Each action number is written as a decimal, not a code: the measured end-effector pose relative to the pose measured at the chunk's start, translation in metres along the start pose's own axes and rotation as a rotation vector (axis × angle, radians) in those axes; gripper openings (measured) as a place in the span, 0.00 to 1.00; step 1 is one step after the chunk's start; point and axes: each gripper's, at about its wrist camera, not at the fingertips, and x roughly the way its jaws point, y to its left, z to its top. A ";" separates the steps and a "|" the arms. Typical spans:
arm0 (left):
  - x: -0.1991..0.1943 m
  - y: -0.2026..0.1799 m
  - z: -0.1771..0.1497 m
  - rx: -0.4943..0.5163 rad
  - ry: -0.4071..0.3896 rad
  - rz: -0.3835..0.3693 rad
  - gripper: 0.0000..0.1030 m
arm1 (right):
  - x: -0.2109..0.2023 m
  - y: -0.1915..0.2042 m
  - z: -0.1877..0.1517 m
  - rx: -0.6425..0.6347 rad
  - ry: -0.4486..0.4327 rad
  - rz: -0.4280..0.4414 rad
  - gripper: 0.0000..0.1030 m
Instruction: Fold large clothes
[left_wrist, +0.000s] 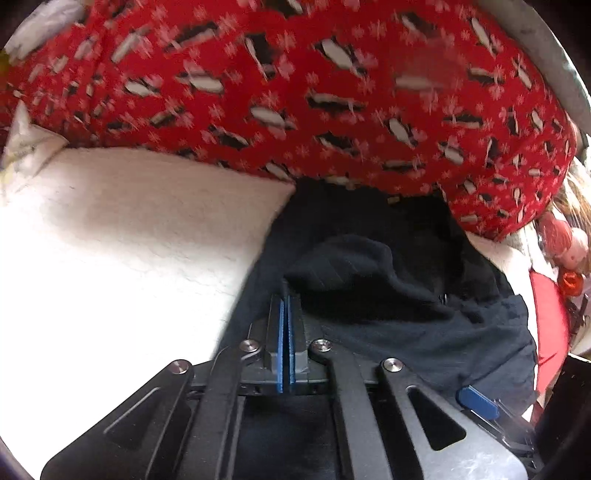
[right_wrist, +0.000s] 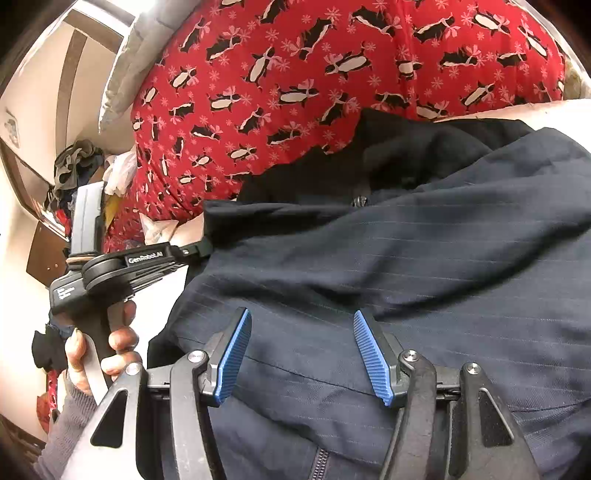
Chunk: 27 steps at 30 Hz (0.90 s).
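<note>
My left gripper (left_wrist: 285, 295) has its jaws clamped on a fold of the jacket (right_wrist: 406, 266); my right gripper (right_wrist: 301, 352) gapes empty above it. The jacket lies rumpled on the bed (left_wrist: 110, 240). Folding looks mid-step; next, right needs an edge to grip.

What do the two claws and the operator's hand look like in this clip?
Both claws are black linkage frames with silver pivot bolts and ribbed blue pads: left claw, right claw. The left unit's side reads "GenRobot.AI" in white. The bare left hand shows a grey knitted sleeve. No cables are visible.
</note>
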 end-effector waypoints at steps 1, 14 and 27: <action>-0.005 0.002 0.001 -0.002 -0.016 0.005 0.00 | -0.001 0.000 0.000 0.000 -0.002 0.001 0.58; 0.013 0.042 0.010 -0.090 0.057 0.133 0.00 | 0.000 0.014 -0.004 -0.059 0.021 -0.009 0.58; -0.036 0.082 -0.045 -0.173 0.149 -0.252 0.46 | -0.119 -0.066 -0.031 0.131 -0.214 -0.150 0.59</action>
